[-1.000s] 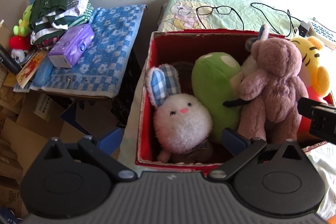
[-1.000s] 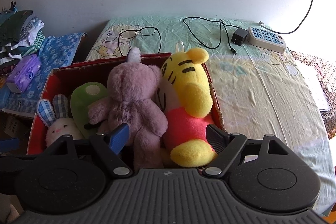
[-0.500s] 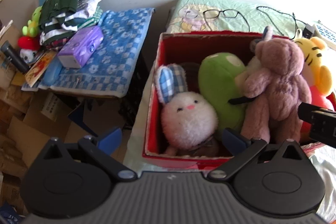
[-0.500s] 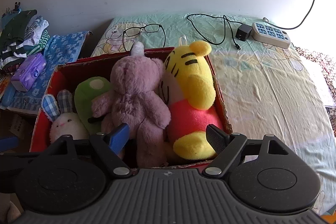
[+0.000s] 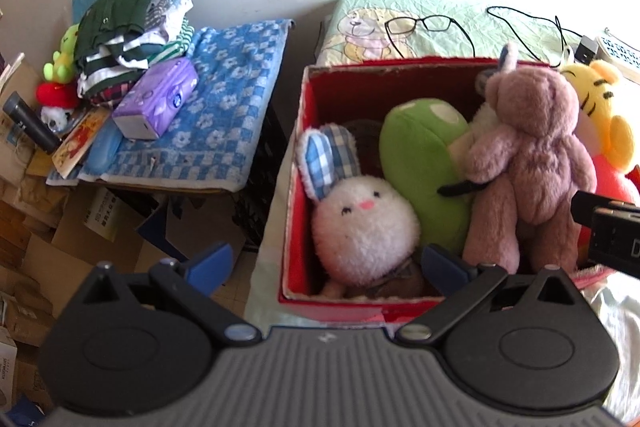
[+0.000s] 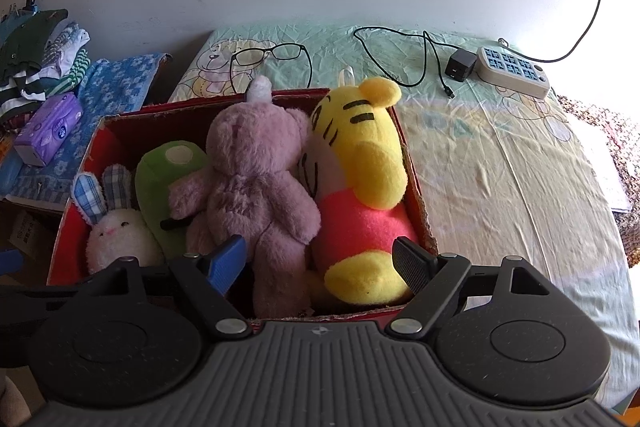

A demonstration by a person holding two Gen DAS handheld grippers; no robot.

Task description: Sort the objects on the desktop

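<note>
Four soft toys fill the red box [image 6: 416, 183], which sits at the centre of both wrist views on a pale green sheet [image 6: 500, 163]. From left to right in the right wrist view they are one white rabbit [image 6: 120, 239] with checked ears, one green cushion toy [image 6: 160, 179], one mauve bear [image 6: 256, 187] seen from behind, and one yellow tiger [image 6: 360, 155] in a pink top. The bear and tiger stand taller than the box rim; the rabbit and green toy sit lower, against the left wall.

The right gripper [image 6: 320, 263] is spread wide at the bottom centre of its frame, just short of the near wall of the box, with the bear's legs and the tiger's foot showing between its fingers; it grips nothing. The left gripper [image 5: 326, 263] is also spread and empty, at the lower centre of its frame, in front of the near left corner of the box [image 5: 296, 163], with the rabbit [image 5: 364, 227] just beyond its fingertips.

Behind the box, in the upper middle, lie one pair of glasses [image 6: 272, 55], one black cable with a plug block [image 6: 460, 65], and one white power strip [image 6: 514, 71]. In the upper left of the left wrist view, a blue checked towel [image 5: 224, 107] carries one purple tissue pack [image 5: 156, 99] and a pile of folded clothes [image 5: 124, 35].
</note>
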